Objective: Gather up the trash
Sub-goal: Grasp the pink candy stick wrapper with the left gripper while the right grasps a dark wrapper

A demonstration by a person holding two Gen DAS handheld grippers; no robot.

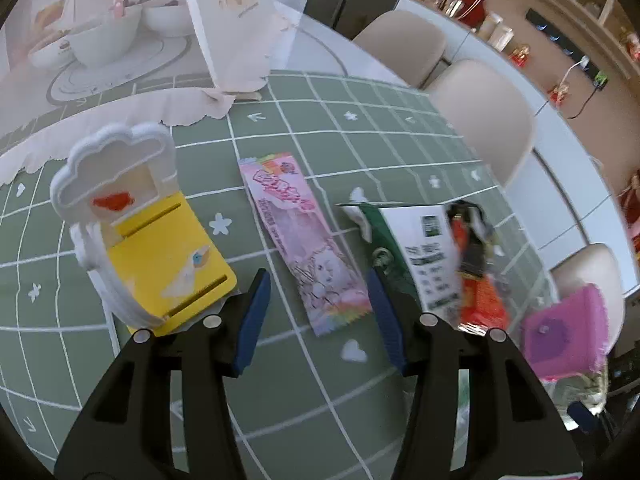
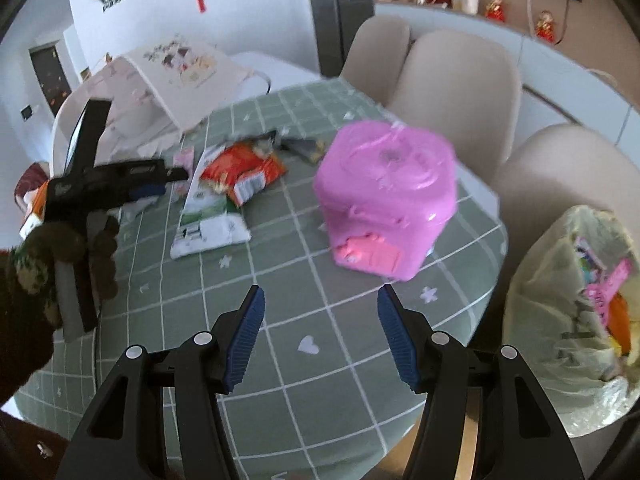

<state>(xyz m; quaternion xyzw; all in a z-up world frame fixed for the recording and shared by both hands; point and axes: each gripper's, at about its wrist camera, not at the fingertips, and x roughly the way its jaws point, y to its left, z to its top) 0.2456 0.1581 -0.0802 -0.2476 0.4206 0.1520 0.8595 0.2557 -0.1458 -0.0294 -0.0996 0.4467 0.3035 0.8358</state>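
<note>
A long pink snack wrapper [image 1: 304, 240] lies flat on the green checked tablecloth [image 1: 280, 400], straight ahead of my open, empty left gripper [image 1: 318, 284]. To its right lie a white-and-green carton wrapper [image 1: 424, 256] and a red-orange packet [image 1: 480, 280]; both also show in the right wrist view, the white-and-green carton wrapper [image 2: 208, 208] and the red-orange packet [image 2: 244, 172]. My right gripper [image 2: 320, 312] is open and empty above the cloth, short of a pink plastic box [image 2: 384, 200]. A pale trash bag [image 2: 572, 320] with wrappers inside hangs off the table's right edge.
A yellow and white toy stand [image 1: 132, 232] sits left of the pink wrapper. White bowls [image 1: 104, 36] and an upright card [image 1: 228, 20] stand at the back. Beige chairs [image 2: 452, 76] ring the far side. The left hand and its gripper body [image 2: 80, 200] are at the left.
</note>
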